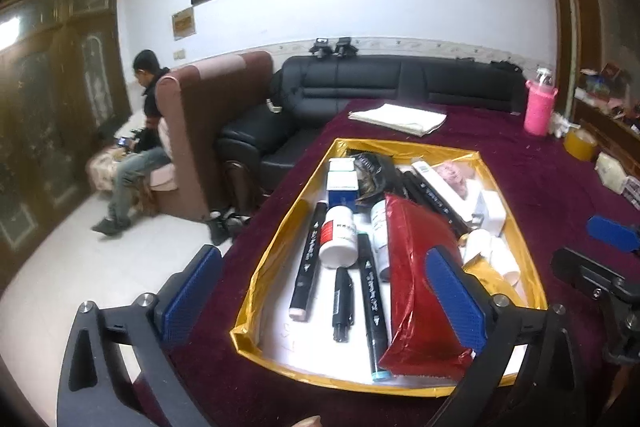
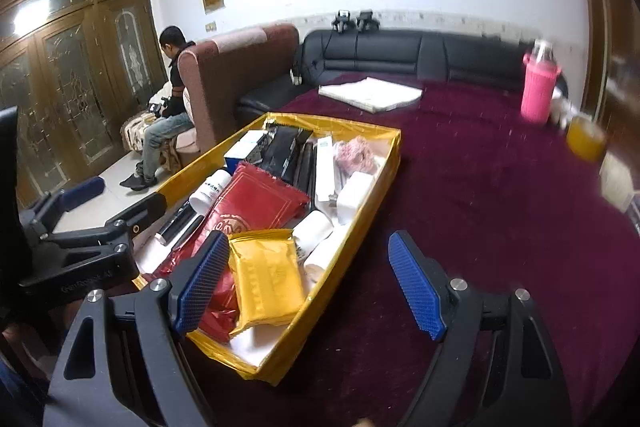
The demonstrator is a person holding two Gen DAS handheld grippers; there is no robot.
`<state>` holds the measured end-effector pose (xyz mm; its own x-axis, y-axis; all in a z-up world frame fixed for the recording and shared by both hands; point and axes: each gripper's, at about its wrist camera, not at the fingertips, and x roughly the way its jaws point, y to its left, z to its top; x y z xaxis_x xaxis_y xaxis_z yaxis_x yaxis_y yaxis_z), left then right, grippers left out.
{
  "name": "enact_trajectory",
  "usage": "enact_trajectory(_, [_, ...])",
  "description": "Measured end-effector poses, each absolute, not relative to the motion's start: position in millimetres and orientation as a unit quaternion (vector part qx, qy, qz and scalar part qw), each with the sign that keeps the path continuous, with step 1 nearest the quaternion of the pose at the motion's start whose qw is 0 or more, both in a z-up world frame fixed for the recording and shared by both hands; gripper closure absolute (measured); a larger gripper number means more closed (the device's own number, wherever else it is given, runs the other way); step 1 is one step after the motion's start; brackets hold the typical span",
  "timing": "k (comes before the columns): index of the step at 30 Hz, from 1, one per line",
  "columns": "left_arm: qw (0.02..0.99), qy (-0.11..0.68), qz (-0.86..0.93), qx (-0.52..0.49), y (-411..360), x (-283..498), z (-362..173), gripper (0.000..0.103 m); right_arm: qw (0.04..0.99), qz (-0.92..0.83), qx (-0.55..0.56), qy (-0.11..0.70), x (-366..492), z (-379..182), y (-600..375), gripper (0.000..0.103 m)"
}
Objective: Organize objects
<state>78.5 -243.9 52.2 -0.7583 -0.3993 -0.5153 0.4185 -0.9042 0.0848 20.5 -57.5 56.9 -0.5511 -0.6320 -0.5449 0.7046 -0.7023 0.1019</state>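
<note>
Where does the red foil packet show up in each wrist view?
Left wrist: the red foil packet lies lower center-right in the gold tray, partly behind the left gripper's right finger.
Right wrist: the packet sits left of center, under a yellow packet.
Shared landmark: the pink bottle on the table's far right.

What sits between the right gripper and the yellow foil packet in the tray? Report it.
Nothing visible does. The right gripper is open, and the yellow foil packet lies on top of the other things at the near end of the gold-lined tray, beside the gripper's left finger; whether they touch is unclear.
</note>
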Motion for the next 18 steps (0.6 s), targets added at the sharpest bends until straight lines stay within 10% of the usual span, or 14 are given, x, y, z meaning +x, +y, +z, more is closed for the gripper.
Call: enact_trajectory(18, [0.22, 0.003, -0.927, 0.304, -226, 72, 36, 0.003, 0.394, -0.888, 0.225, 0.077, 27, 51, -51, 0.02])
